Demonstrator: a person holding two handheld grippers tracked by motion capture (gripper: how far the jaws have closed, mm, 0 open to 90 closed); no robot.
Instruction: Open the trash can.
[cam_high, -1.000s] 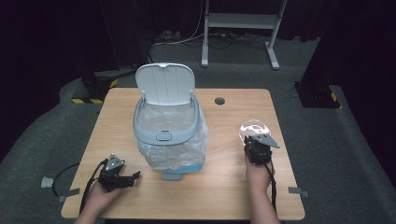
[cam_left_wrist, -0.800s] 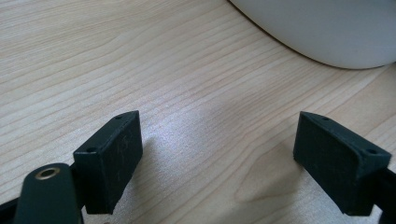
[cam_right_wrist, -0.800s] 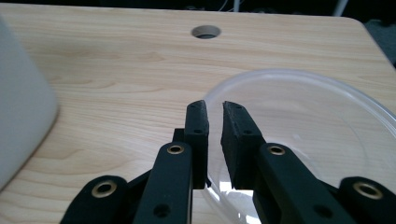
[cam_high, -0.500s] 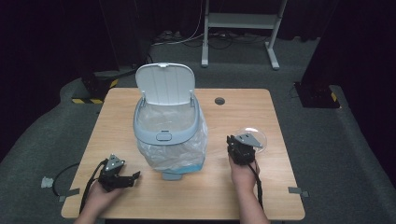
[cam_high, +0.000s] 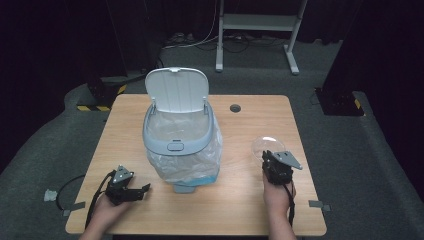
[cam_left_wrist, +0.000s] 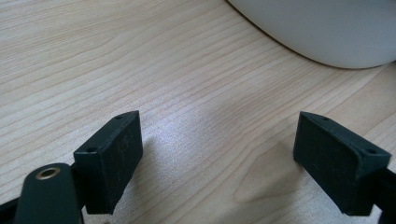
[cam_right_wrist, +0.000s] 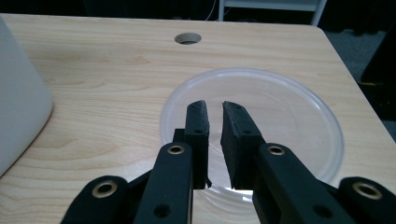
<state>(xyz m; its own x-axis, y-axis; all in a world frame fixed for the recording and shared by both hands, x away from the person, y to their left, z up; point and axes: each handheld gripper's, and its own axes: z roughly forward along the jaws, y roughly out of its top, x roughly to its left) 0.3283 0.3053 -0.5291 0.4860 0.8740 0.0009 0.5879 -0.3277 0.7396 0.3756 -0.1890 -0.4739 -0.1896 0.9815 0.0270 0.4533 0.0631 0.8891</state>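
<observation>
Wooden table (cam_high: 240, 210), centre frame: a lidded bin (cam_high: 180, 135) stands open. Right claw (cam_right_wrist: 215, 116) pinches a clear plastic lid's (cam_right_wrist: 289, 116) near rim; left claw (cam_left_wrist: 233, 158) rests released. Likely next: carry the lid leftward over the bin.

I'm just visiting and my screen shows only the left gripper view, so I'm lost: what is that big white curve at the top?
Observer: The base of a pale bin lined with a clear bag, standing mid-table with its lid flipped up.
Operator: What's the other hand doing?
Observer: The right gripper is pinched on the near rim of a clear round dish, right of the bin.
Operator: Where is my gripper?
Observer: The left gripper sits near the table's front left corner, pointing toward the bin.
</observation>
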